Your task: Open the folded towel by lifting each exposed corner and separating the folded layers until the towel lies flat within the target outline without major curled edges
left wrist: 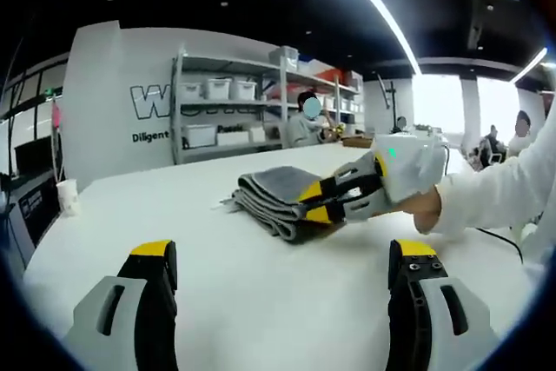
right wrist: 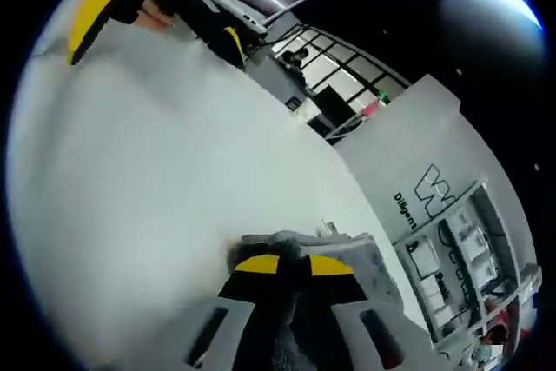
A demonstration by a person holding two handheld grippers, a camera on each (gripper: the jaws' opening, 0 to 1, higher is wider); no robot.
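A grey towel (left wrist: 271,190), folded into a thick stack, lies on the white table (left wrist: 174,206) ahead of my left gripper (left wrist: 283,258). That gripper hovers wide open over bare table, well short of the towel. From the right, held by a hand in a white sleeve, my right gripper (left wrist: 316,202) is pinched on the towel's near right corner. In the right gripper view its yellow tips (right wrist: 295,264) are nearly together with grey towel (right wrist: 356,254) between and around them. Far across the table top there, the left gripper (right wrist: 162,28) shows as spread jaws.
Behind the table stands a metal shelf (left wrist: 228,102) with white bins, and a person is beside it. A paper cup (left wrist: 66,194) sits at the table's far left edge. A black cable (left wrist: 501,242) runs across the table on the right. More people sit far right.
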